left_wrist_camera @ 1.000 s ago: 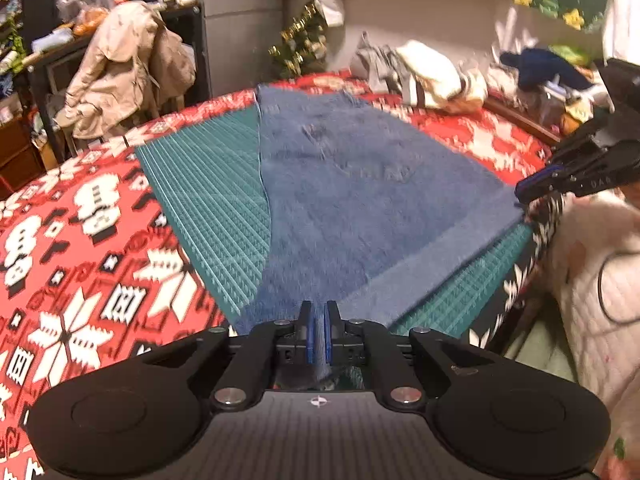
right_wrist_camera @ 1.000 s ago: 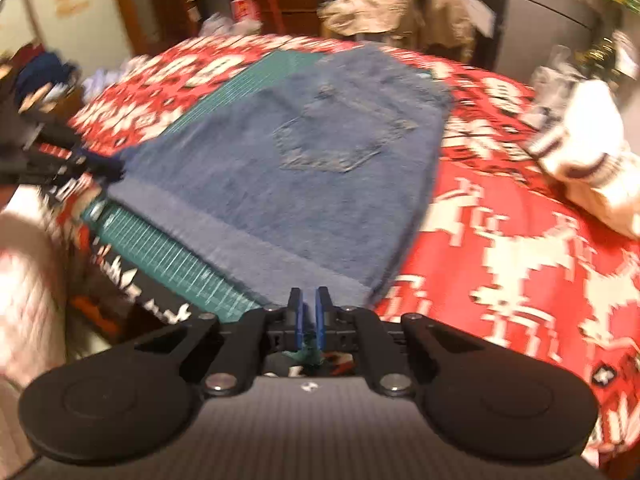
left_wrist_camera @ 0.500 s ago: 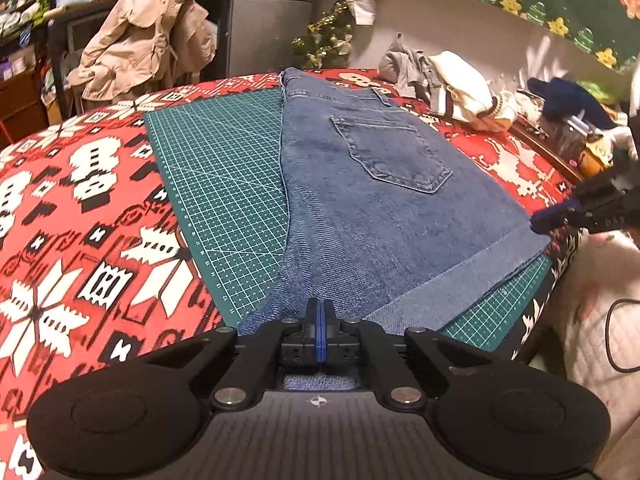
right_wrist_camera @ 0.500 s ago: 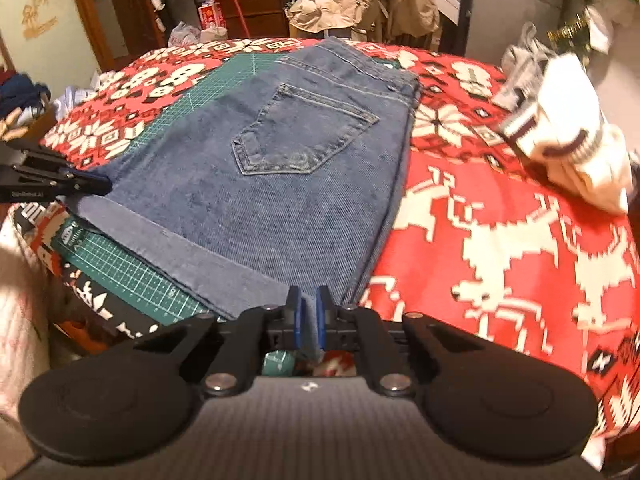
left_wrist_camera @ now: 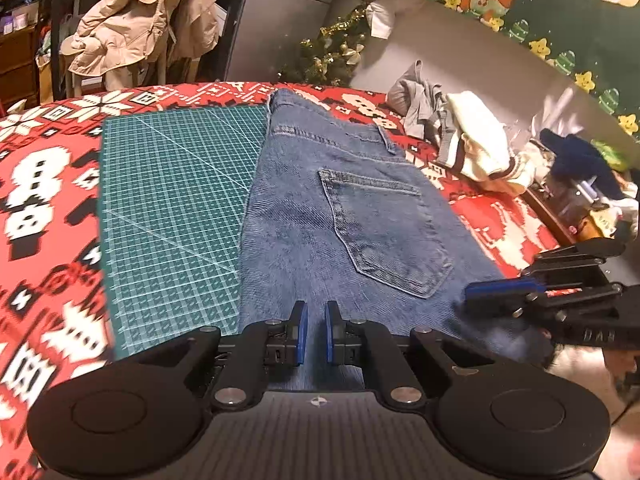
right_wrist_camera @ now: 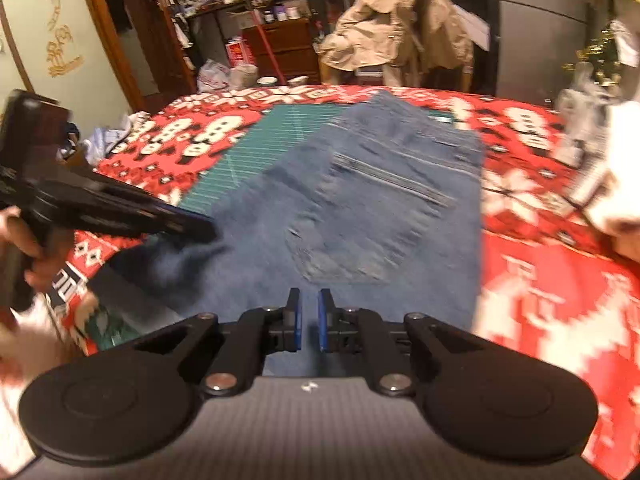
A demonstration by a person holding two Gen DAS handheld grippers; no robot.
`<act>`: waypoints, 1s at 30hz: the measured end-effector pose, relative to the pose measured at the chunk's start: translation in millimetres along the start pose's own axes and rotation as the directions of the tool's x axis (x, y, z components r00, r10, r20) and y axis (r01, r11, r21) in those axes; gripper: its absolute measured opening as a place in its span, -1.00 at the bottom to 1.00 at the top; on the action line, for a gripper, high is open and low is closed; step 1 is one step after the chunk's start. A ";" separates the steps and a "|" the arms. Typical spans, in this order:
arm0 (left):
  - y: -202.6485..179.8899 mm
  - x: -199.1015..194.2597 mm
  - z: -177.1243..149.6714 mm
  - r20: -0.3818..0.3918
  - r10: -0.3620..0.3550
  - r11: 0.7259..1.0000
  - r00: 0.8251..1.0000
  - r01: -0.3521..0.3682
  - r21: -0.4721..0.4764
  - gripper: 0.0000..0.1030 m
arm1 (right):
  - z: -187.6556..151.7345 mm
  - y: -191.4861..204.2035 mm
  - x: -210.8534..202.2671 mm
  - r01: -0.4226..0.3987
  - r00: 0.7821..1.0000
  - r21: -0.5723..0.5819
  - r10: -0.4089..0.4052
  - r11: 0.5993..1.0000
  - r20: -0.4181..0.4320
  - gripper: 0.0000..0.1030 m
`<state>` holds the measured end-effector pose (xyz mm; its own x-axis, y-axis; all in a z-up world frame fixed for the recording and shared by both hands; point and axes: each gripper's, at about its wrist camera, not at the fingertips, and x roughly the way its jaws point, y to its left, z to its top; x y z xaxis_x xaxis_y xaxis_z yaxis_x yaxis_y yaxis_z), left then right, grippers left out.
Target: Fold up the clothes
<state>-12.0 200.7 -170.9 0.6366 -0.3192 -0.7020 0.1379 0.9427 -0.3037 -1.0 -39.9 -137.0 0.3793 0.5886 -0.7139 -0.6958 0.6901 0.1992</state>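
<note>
Blue jeans (left_wrist_camera: 340, 216) lie back pocket (left_wrist_camera: 384, 236) up, partly on a green cutting mat (left_wrist_camera: 176, 200) on the red patterned bed cover. My left gripper (left_wrist_camera: 316, 334) hovers over the near part of the jeans; its jaws are opening a little, with denim between the pads. My right gripper (right_wrist_camera: 309, 326) stands the same way, its pads close together on denim. Each shows in the other's view: the right gripper (left_wrist_camera: 470, 294) at the jeans' right edge, the left gripper (right_wrist_camera: 208, 230) with dark denim hanging under it. The jeans (right_wrist_camera: 360, 208) are blurred in the right wrist view.
A heap of grey and white clothes (left_wrist_camera: 480, 152) lies on the far right of the bed. A beige coat (left_wrist_camera: 140, 28) hangs over a chair beyond the bed. A person's hand (right_wrist_camera: 24, 240) holds the left gripper. Cluttered shelves stand behind.
Both grippers have moved forward over the jeans, carrying the cuffed hem with them. The hem no longer lies at the near edge. The mat strip in front is now covered.
</note>
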 end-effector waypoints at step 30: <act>29.0 16.6 24.7 -0.020 -0.012 0.997 1.000 0.011 -0.077 -0.95 | 6.5 -58.5 13.8 0.148 0.988 -0.004 -0.148 0.989 -0.039 -0.92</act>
<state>21.4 225.1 -175.5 0.6194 -0.3327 -0.7111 0.0860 0.9291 -0.3598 48.9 -69.4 -154.2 0.4538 0.4630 -0.7614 -0.6345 0.7678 0.0887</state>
